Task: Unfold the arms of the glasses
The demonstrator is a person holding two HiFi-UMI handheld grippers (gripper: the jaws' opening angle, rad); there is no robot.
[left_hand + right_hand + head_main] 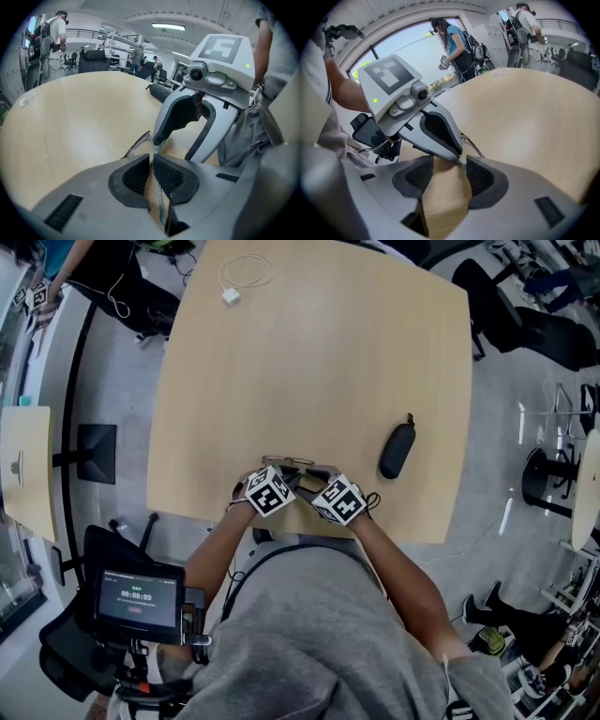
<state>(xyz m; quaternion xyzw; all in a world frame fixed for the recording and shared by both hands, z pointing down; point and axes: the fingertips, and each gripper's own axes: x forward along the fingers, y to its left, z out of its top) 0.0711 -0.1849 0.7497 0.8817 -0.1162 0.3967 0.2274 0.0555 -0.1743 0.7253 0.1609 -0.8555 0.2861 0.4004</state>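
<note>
The thin-framed glasses (286,462) lie on the wooden table (319,362) near its front edge, just beyond both grippers. My left gripper (281,476) is shut on the glasses. In the left gripper view its pads (168,176) pinch a thin clear edge, and a dark arm of the glasses (137,144) sticks out to the left past the tips. My right gripper (321,480) stands close beside it, open. In the right gripper view bare table shows between its jaws (449,164), and the glasses' thin wire (472,146) runs past its right pad.
A black glasses case (397,450) lies to the right of the grippers. A white cable with a plug (242,277) sits at the table's far side. A small screen (137,596) is mounted at my lower left. Chairs and people stand around the table.
</note>
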